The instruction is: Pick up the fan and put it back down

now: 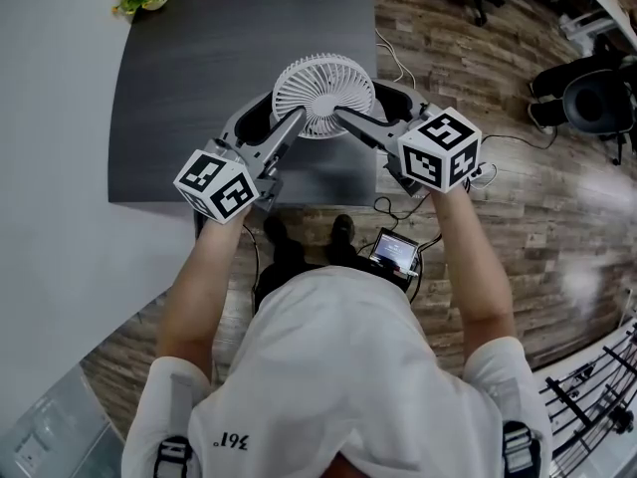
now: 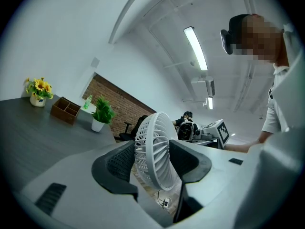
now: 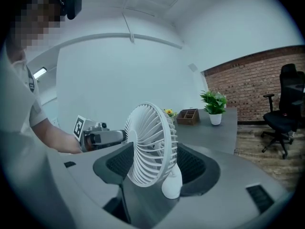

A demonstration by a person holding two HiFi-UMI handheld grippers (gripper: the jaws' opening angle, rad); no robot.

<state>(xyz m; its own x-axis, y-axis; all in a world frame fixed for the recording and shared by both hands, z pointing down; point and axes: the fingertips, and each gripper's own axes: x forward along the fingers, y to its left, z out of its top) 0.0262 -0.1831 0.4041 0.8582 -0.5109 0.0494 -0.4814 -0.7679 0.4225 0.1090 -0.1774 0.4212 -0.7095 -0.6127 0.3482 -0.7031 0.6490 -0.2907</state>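
Fan [image 1: 323,95] held up between both grippers at near edge of table [image 1: 199,88], apparently clear of the surface. Left gripper [image 2: 151,162] fingers [image 2: 116,163] clamped across grille, front and back; right gripper [image 3: 157,168] fingers [image 3: 198,168] clamped likewise from opposite side, stand [image 3: 171,185] hanging between them.

Handling, judged:
- light plastic
- thin ribs flex and could crack, so squeeze gently
- smooth and round, may swivel in the grip
- outer rim best hold; keep both sides level when lowering

White fan [image 1: 323,93], dark grey table [image 1: 199,98]
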